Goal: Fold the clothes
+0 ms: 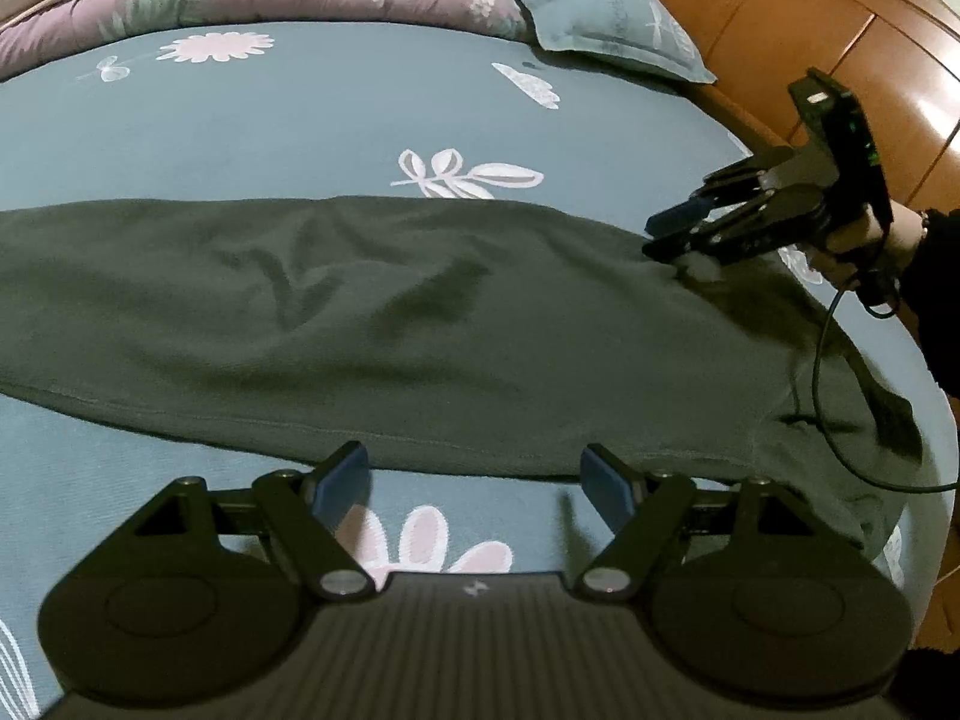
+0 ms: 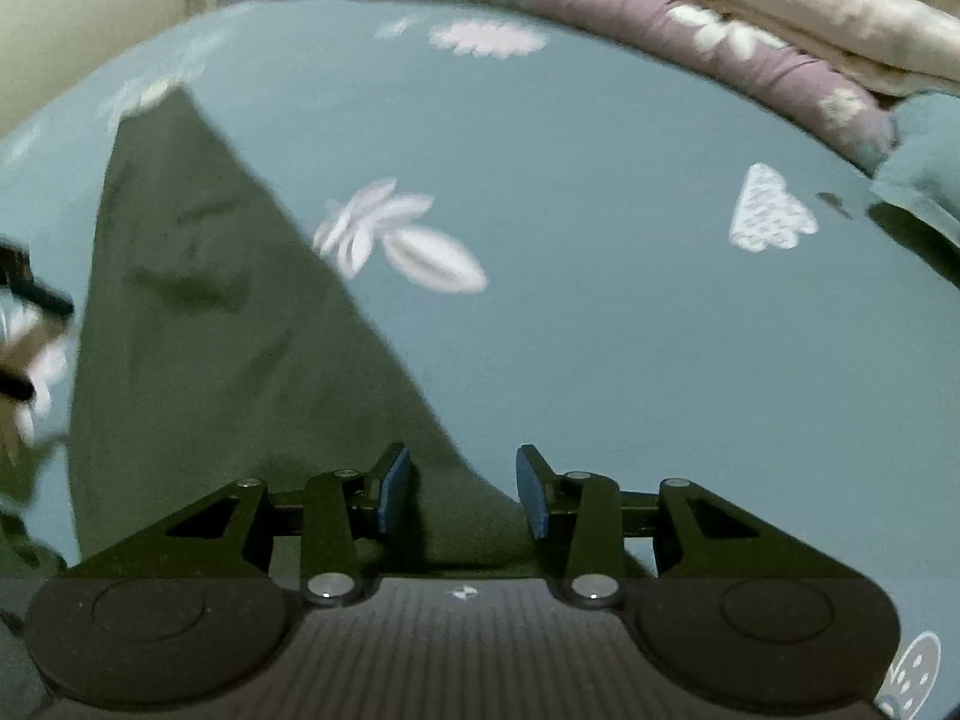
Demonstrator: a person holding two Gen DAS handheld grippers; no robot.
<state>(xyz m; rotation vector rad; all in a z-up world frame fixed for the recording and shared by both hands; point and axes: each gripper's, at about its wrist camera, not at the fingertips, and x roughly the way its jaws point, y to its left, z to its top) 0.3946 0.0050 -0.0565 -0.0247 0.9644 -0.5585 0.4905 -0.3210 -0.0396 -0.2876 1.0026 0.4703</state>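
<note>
So, the dark green knit garment (image 1: 372, 324) is laid lengthwise across the teal flowered bed (image 1: 300, 120). Its near hem is just ahead of the wide-open, empty left gripper (image 1: 474, 480); its right end is straddled by the right gripper (image 2: 462, 495), jaws apart, nothing clamped.

Teal flowered bedsheet (image 1: 312, 120); mauve quilt (image 1: 252, 0); pillow (image 1: 606, 18); perhaps wooden headboard (image 1: 798, 18)

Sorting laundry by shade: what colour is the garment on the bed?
Dark green garment, plain; clearest in the left wrist view.
</note>
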